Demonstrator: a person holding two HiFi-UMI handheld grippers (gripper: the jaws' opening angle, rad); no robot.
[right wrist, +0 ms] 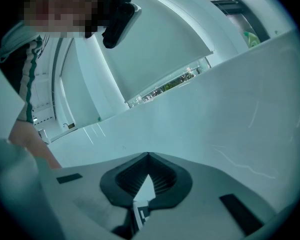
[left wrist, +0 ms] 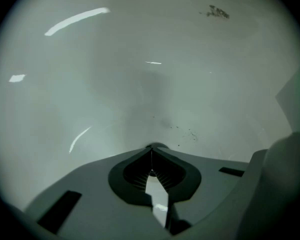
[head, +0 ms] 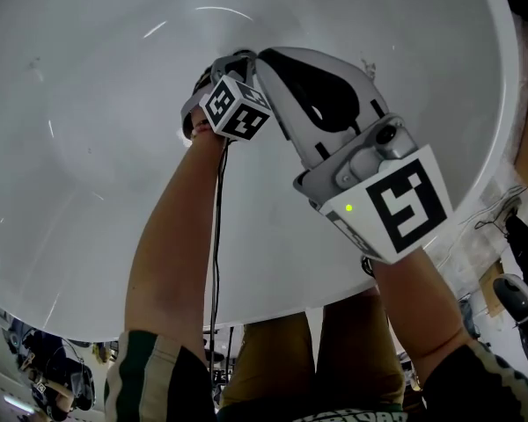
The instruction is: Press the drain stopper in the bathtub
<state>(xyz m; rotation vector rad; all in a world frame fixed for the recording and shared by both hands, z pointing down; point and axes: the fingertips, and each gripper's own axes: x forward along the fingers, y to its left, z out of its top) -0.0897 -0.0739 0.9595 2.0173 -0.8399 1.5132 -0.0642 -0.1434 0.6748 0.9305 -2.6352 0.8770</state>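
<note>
The left claw (left wrist: 151, 148) has its two jaws pressed together with nothing between them. It points steeply down at the floor of the bathtub (head: 88, 174). A closed tip makes one blunt point, which I judge suits pushing a button-like part better than spread jaws would. Just past that tip peeks what I take for the drain stopper (left wrist: 158, 145), a small dark rounded edge. The jaws cover nearly all of it, and I cannot tell whether they touch it. The right claw (right wrist: 148, 155) is likewise closed on nothing. It hangs just beside the left one, aimed across at the tub's far wall, seemingly parked out of the work. Around them the white tub is bare apart from a few dark specks (left wrist: 218, 12) on its floor. A black cable (head: 216, 227) runs along the left forearm below the marker cube (head: 236, 108). In the head view the right claw's body and that cube hide the drain, so aiming has to rely on the left gripper view.
</note>
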